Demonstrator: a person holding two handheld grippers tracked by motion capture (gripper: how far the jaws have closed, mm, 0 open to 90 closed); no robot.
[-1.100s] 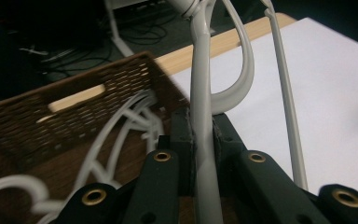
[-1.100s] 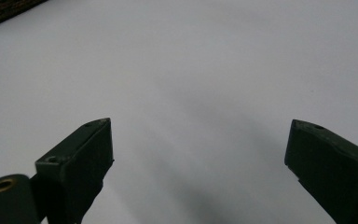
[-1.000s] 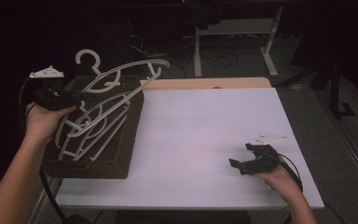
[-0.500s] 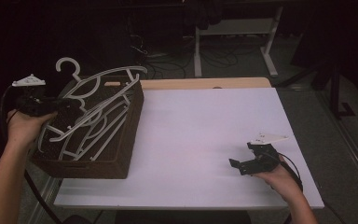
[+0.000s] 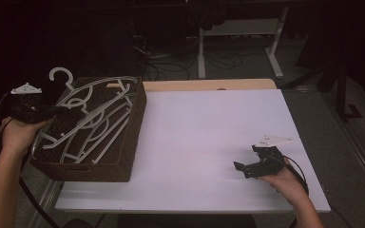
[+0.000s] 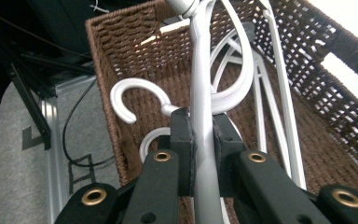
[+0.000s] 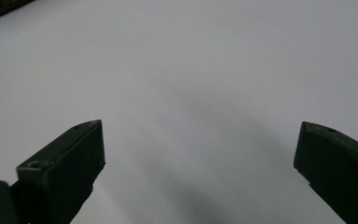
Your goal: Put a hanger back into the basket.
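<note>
High view: hangers (image 5: 92,121) in basket (image 5: 132,137)

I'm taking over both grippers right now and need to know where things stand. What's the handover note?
Left gripper: shut on a white hanger, held over the brown wicker basket at the table's left end.
Right gripper: open, nothing between the jaws, over bare white table at the near right.
Basket: several white hangers lie piled inside it; one hook pokes over its far left corner.
Done: the held hanger is gripped.
Left: whether it goes in or comes out isn't clear from here; probably finish that move, then handle the remaining hangers.
</note>
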